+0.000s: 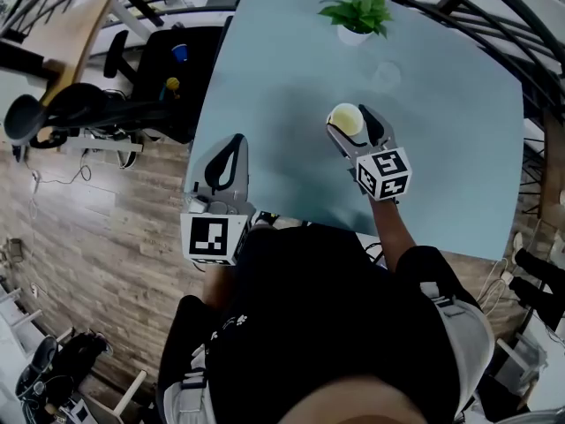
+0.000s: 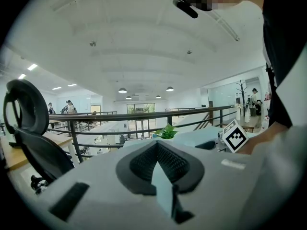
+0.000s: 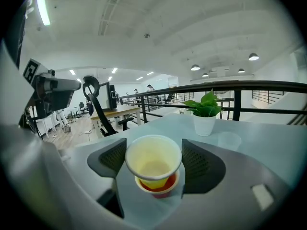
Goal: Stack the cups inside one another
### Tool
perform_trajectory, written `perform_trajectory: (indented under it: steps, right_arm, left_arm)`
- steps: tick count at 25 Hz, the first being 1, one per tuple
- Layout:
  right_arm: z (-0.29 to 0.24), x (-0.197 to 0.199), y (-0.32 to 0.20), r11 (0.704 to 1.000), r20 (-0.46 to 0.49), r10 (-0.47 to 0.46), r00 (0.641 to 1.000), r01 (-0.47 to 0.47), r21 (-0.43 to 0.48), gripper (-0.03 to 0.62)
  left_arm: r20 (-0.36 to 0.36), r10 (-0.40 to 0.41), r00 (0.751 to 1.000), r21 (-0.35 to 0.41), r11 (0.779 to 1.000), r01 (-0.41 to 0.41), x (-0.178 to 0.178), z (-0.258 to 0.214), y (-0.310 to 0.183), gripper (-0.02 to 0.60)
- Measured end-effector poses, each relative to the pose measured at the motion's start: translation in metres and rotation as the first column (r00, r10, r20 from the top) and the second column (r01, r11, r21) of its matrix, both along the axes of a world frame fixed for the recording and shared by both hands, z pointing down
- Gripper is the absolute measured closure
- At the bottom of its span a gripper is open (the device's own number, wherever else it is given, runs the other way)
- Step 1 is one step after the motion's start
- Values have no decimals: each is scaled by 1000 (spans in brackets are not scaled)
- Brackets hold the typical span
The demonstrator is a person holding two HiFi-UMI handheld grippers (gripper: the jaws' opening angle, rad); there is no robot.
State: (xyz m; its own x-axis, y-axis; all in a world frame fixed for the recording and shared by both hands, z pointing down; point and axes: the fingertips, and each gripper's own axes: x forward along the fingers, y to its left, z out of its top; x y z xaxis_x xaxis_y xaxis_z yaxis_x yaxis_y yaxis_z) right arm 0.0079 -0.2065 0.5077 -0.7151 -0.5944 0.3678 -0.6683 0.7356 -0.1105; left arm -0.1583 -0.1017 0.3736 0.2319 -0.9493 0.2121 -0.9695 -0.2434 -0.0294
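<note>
A yellow paper cup sits partly down inside a red cup, and both stand between the jaws of my right gripper. The pads press the yellow cup's rim on both sides. In the head view the yellow cup is at the tip of the right gripper, over the middle of the pale blue table. A clear plastic cup stands farther back, beside the plant; the head view shows this clear cup faintly. My left gripper hangs at the table's left edge, jaws together, empty.
A small green plant in a white pot stands at the table's far edge. A black railing runs behind the table. Office chairs and a wooden floor lie to the left, below the table edge.
</note>
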Motion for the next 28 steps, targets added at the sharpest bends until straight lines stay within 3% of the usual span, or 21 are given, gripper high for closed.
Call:
perform_trajectory:
  steps: [28]
  right_arm:
    - [51, -1, 3, 998, -125, -51, 991, 45, -50, 229]
  left_arm:
    - [25, -38, 999, -14, 999, 38, -5, 2, 8, 592]
